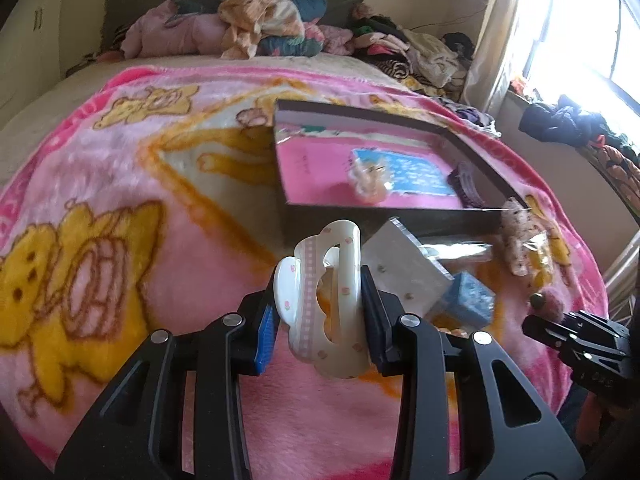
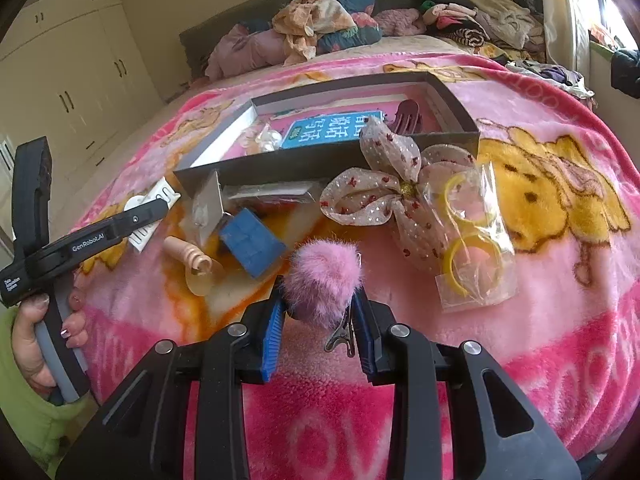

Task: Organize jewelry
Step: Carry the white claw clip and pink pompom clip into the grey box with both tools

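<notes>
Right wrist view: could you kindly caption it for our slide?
Right tongs grip a pink pom-pom clip above the blanket, facing the open box.

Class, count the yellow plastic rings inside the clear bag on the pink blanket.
2. One yellow plastic ring lies in the clear bag's upper part, the other below it; more may be hidden.

Both wrist cams low, close over blanket [image 1: 120, 200], facing headboard; share dark box [image 2: 456, 104]
</notes>
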Available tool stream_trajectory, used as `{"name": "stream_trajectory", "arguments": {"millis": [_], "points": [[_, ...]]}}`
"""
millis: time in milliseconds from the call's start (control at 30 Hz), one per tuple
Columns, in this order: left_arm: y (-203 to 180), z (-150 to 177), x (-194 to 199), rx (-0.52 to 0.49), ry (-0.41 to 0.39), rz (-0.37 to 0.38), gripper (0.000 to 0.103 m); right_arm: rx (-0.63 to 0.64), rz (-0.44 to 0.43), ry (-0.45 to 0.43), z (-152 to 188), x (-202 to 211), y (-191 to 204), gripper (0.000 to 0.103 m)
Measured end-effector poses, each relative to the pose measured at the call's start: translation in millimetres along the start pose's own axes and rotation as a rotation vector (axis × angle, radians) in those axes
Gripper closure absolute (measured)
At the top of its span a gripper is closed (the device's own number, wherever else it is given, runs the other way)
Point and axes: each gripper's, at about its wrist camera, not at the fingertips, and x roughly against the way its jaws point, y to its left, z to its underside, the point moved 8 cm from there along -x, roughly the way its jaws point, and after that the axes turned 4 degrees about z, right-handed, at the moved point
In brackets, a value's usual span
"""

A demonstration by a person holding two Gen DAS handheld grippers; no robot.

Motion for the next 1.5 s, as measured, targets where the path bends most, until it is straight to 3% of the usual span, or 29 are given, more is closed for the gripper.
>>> {"name": "stream_trajectory", "arguments": {"millis": [500, 1100, 1500], "points": [[-52.6, -21.0, -3.9, -0.072, -0.021, 0.082, 0.075, -0.037, 0.014, -0.058, -22.3, 21.2, -20.5, 0.073], [-88.6, -44.0, -42.6, -0.111, -0.01, 0.137, 0.075, -0.042, 0.063, -0.086, -56.1, 14.2, -41.8, 0.073], [-92.9, -74.2, -71.2, -0.102, -0.01, 0.137, 0.075, -0.03, 0.091, -0.1, -91.1, -1.8, -55.2, 0.073]]}}
